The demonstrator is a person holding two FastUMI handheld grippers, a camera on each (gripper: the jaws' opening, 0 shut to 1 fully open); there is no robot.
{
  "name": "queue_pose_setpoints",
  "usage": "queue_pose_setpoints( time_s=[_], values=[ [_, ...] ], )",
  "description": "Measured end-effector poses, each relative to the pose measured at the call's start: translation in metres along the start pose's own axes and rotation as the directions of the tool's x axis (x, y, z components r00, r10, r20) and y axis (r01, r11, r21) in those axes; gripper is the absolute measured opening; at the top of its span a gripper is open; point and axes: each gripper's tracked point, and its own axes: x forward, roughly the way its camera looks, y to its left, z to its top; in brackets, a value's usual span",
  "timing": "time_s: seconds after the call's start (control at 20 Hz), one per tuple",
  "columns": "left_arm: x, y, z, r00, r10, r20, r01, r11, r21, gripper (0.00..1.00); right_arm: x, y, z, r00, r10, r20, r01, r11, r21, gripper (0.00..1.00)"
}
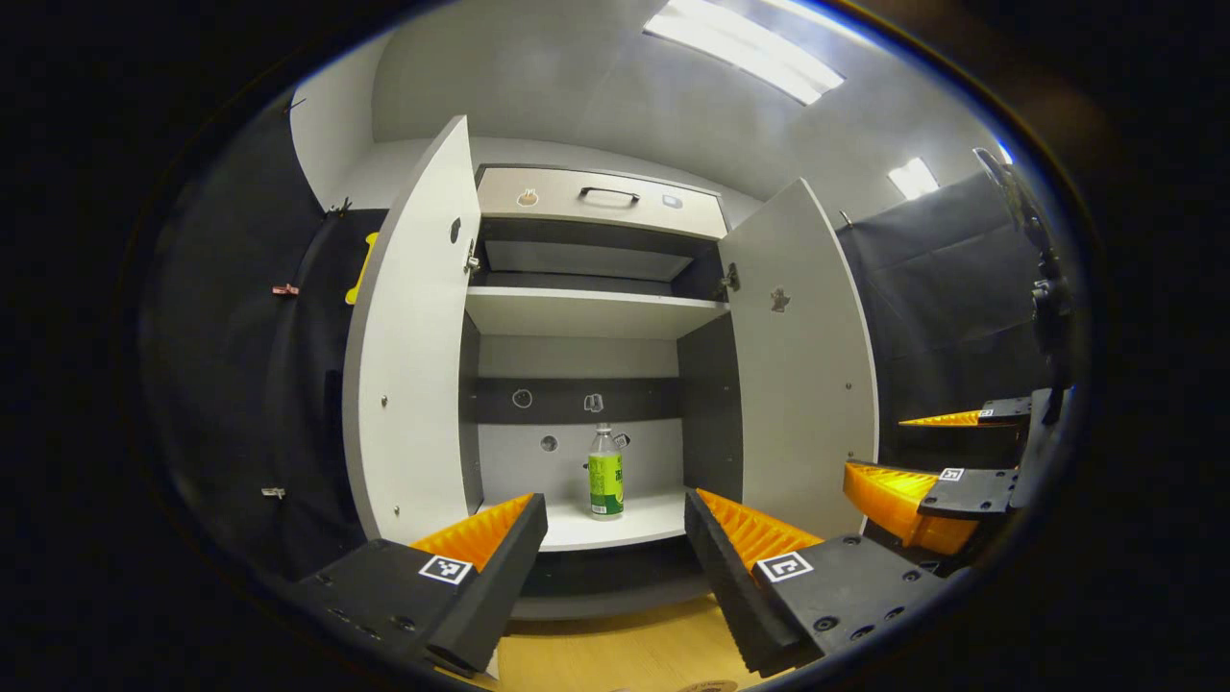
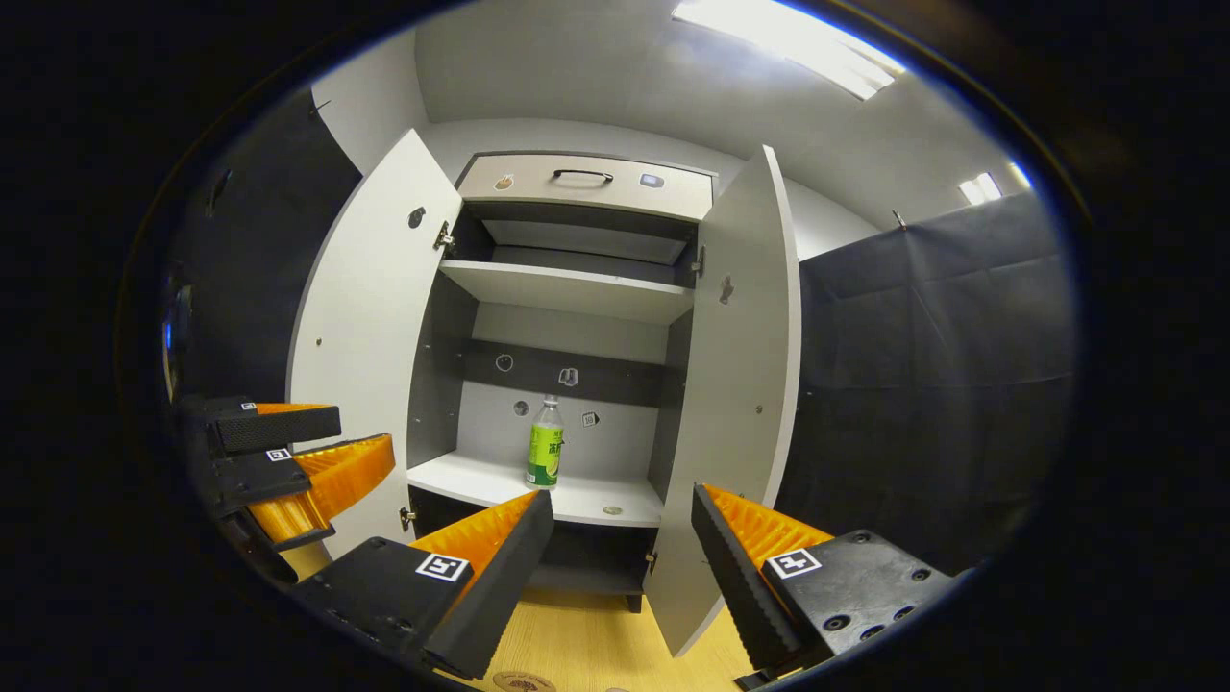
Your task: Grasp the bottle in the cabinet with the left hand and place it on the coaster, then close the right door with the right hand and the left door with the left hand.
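Left gripper view: the left gripper is held level and spread wide, empty, with the bottle framed between its two fingers, so it appears lined up for a straight reach into the cabinet. The bottle stands upright on the lower shelf, well apart from the gripper, roughly mid-shelf and set back toward the rear panel; nothing stands beside it, which leaves room for a finger on either side. Both doors are swung fully outward: the left door and the right door flank the opening, so the approach path is unobstructed. Above the upper shelf sits a drawer, closed, with a dark handle. In the right gripper view the right gripper is likewise spread and empty, held low and off to the right of the opening, close to the lower edge of the right door, a sensible waiting position for the later push. A round disc at the bottom edge on the wooden desk is probably the coaster, though it is cut off and I cannot be sure. Judgement: task is at the first step, bottle not yet grasped; next move calls for a forward advance with fingers kept level at the label.
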Motion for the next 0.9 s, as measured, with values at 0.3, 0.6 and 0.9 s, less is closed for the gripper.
queue_pose_setpoints(
  time_s=[0.3,0.6,0.9],
  values=[
    [0.083,0.004,-0.023,1.000,0.012,-0.011,-0.012,1.000,-0.003,0.92,0.050,-0.002,-0.004,0.998,0.044,0.039,-0.043,0.999,-0.028,0.97],
    [0.202,-0.002,-0.060,0.999,0.005,-0.052,-0.007,1.000,-0.028,0.92,0.117,0.003,-0.020,0.989,0.146,0.033,-0.146,0.989,0.008,0.96],
    [0.292,0.005,-0.112,0.992,0.026,-0.121,-0.034,0.998,-0.059,0.92,0.160,0.008,-0.035,0.978,0.208,0.017,-0.209,0.978,0.021,0.96]
  ],
)
